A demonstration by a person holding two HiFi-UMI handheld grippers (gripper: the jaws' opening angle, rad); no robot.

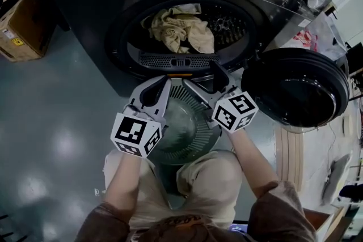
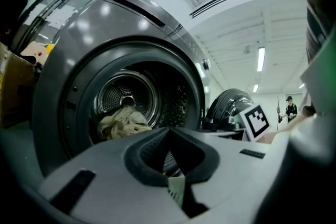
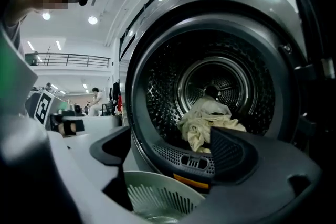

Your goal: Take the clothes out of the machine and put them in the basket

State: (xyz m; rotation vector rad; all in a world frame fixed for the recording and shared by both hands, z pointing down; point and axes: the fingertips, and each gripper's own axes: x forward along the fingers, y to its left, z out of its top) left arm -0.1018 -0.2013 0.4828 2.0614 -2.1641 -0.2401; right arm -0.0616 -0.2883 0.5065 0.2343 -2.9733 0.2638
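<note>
in the open machine [image 1: 85,5], inside its drum [image 1: 229,25], a crumpled beige heap of clothes [image 1: 178,28] lies near the front lip. just below the opening stands the pale slatted basket [image 1: 187,139], under both grippers. the left gripper [image 1: 165,82] has its jaws pressed together on nothing; the right gripper [image 1: 204,79] holds its jaws wide apart, gripping nothing.

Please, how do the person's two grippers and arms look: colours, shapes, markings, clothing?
The left gripper and right gripper have pale grey bodies with two curved jaws lined with dark ribbed pads. Each carries a white cube printed with black square markers. The person wears brown sleeves that leave the forearms bare; no cables are visible.
</note>
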